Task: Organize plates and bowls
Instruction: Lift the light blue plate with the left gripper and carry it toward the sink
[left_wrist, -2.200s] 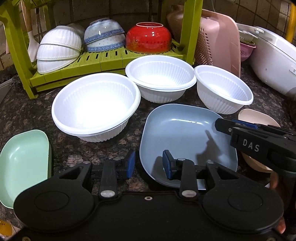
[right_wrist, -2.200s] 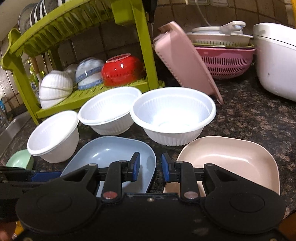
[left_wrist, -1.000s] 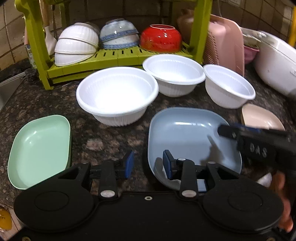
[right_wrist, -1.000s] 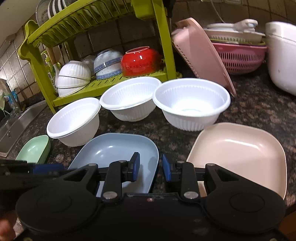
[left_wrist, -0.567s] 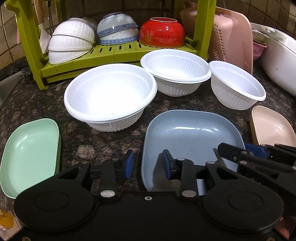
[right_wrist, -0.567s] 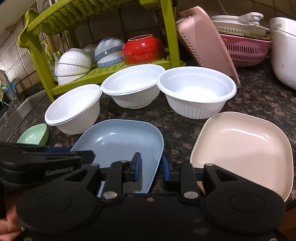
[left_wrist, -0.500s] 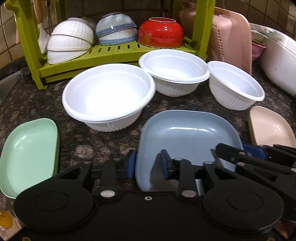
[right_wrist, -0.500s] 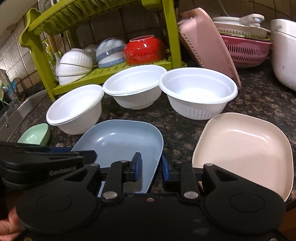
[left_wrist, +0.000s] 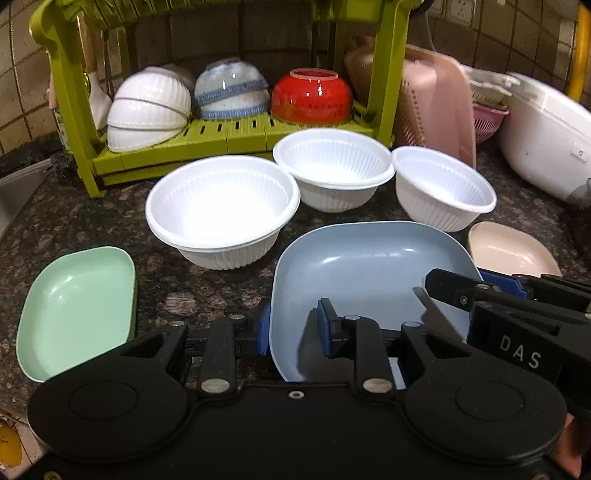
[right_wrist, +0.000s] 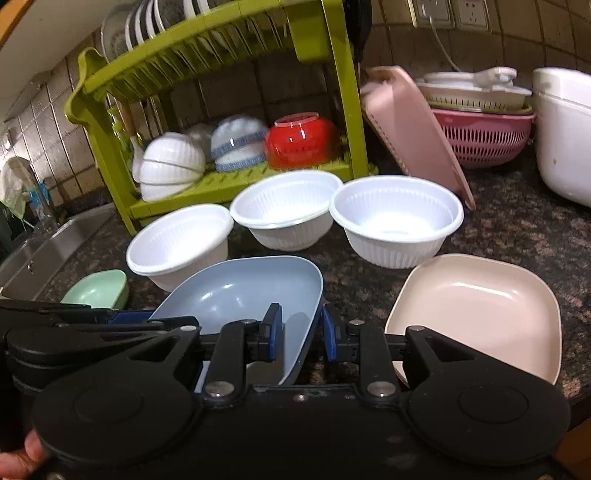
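Two hand-held grippers straddle opposite rims of a blue plate (left_wrist: 365, 266) on the counter (left_wrist: 85, 218).

The left hand-held gripper (left_wrist: 293, 326) and right hand-held gripper (right_wrist: 301, 332) are each part-open, one finger inside the plate, one outside; whether the pads touch the rim is unclear.

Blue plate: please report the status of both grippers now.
Left gripper and right gripper both open, each straddling a rim of the blue plate. Plate appears tilted. White bowls close behind; pink plate beside, apart.
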